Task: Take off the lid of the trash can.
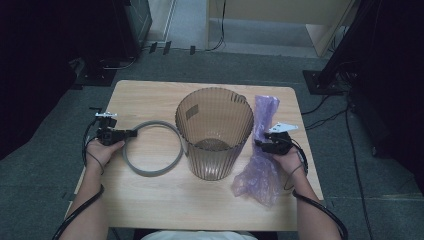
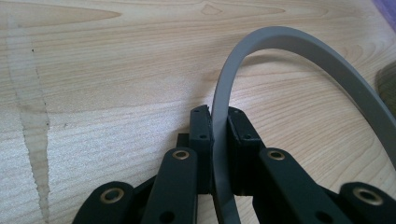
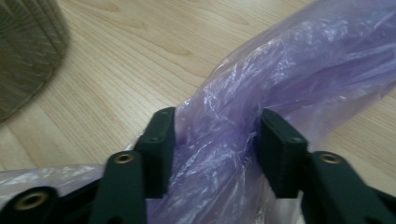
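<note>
A grey flat ring (image 1: 152, 147) lies on the wooden table (image 1: 150, 95) at the left. My left gripper (image 1: 132, 133) is shut on its left rim; in the left gripper view the band (image 2: 299, 44) runs up between the pinched jaws of the left gripper (image 2: 219, 116). A crumpled purple plastic bag (image 1: 262, 145) lies along the right side of the table. My right gripper (image 1: 258, 144) sits at its middle. In the right gripper view the jaws of the right gripper (image 3: 217, 126) stand wide apart, open, with the bunched bag (image 3: 303, 70) between them.
A tall brown translucent ribbed bin (image 1: 215, 132) stands upright in the table's middle, between the ring and the bag, its edge at the upper left of the right gripper view (image 3: 23, 56). Cables and dark stands surround the table on grey carpet.
</note>
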Tool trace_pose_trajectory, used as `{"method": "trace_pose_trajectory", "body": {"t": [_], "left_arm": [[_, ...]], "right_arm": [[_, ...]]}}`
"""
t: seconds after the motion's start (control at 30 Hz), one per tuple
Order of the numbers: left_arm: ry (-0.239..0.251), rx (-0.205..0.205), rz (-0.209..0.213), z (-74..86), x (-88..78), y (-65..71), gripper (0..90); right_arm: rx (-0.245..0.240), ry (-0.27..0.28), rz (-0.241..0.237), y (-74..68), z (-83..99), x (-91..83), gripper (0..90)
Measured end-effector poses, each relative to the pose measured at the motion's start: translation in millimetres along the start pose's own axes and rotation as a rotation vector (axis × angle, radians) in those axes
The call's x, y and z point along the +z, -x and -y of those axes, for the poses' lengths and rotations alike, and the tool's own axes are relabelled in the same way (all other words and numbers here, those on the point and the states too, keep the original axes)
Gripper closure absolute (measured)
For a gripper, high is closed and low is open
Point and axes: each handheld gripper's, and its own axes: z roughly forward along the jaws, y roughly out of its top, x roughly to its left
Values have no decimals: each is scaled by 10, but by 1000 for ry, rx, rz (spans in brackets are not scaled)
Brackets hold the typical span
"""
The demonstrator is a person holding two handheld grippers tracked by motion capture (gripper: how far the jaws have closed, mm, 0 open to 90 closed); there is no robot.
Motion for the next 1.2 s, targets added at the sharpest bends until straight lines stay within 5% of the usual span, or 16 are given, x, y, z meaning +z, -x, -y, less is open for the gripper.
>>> {"method": "trace_pose_trajectory", "body": {"t": [0.2,0.37,0.6,0.77,0.83,0.93,1.2], "left_arm": [[-13,43,3,-17,2,46,714],[-12,27,27,-16,4,43,654],[-13,39,27,-45,18,69,532],[-17,62,24,-84,7,120,462],[-25,69,13,-105,-6,147,449],[-5,77,11,-145,-56,191,435],[24,95,39,-256,-210,321,443]], "right_arm": [[-10,9,-27,-30,-20,21,778],[56,-15,-55,17,-62,36,858],[126,-21,-128,75,-165,-49,885],[123,-5,-160,70,-232,-133,886],[130,7,-162,85,-246,-155,884],[218,12,-218,143,-283,-187,883],[226,50,-258,142,-380,-306,884]]}}
